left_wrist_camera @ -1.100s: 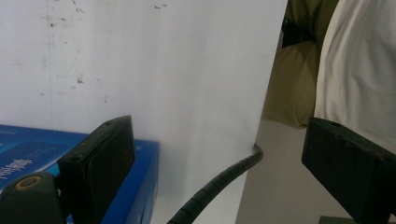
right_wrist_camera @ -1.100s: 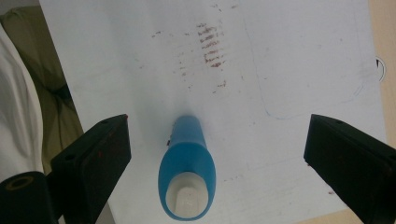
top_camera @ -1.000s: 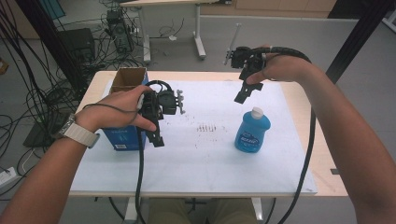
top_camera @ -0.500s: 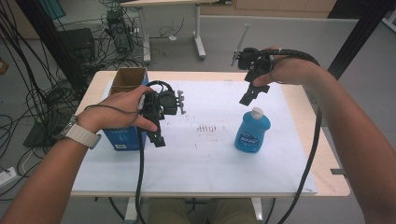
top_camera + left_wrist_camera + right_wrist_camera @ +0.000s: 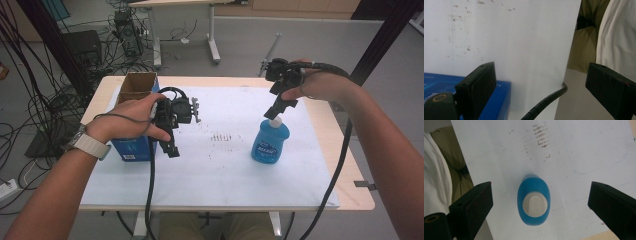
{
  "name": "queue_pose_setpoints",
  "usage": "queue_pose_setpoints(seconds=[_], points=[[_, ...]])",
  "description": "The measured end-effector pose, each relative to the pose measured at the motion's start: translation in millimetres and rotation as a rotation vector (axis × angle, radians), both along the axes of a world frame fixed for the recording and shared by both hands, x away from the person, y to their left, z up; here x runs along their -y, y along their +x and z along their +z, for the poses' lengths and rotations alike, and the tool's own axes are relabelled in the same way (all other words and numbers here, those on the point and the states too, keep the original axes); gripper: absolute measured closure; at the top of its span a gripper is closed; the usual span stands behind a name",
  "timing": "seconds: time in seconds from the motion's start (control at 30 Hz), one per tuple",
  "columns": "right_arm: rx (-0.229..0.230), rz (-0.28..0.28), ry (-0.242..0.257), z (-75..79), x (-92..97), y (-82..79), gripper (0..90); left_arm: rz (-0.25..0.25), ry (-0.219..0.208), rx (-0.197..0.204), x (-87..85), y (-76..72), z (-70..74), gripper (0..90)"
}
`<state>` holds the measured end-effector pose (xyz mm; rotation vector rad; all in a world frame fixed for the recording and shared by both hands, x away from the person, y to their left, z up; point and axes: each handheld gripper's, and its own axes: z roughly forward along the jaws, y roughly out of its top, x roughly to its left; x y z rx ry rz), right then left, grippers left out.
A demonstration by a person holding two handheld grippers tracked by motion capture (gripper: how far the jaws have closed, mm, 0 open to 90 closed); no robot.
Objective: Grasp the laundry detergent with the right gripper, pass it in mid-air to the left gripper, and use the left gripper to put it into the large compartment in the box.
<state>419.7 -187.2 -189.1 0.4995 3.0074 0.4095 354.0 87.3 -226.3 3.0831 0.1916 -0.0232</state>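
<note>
**Bottle could tip if the descent runs off centre**

The right gripper (image 5: 276, 111) hangs just above the blue bottle (image 5: 269, 142), jaws spread wide; in the right gripper view the white cap (image 5: 535, 204) sits between them, slightly nearer the left jaw. If it comes down that way, 1 jaw would likely meet the bottle first and push it over, since it stands upright and free on the sheet. Closing on the smooth, rounded shoulder rather than the neck could also let it slip.

The left gripper (image 5: 170, 145) is also spread, holding nothing, just beside the blue box (image 5: 131, 149), whose open top lies beyond it; a careless swing could nudge the box.

Under both tools lies a white paper sheet (image 5: 225, 175), smudged with dark marks, on a wooden table (image 5: 357, 192). Beyond it are a grey floor, tangled cables (image 5: 30, 100) and another table's legs (image 5: 212, 42)
</note>
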Motion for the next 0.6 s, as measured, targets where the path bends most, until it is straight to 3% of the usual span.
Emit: queue_pose_setpoints(seconds=[0.6], points=[[-0.003,-0.03,0.045,-14.3,23.9,-11.2,5.2,0.002,0.005,-0.004,0.3,1.0,-3.1,10.5]])
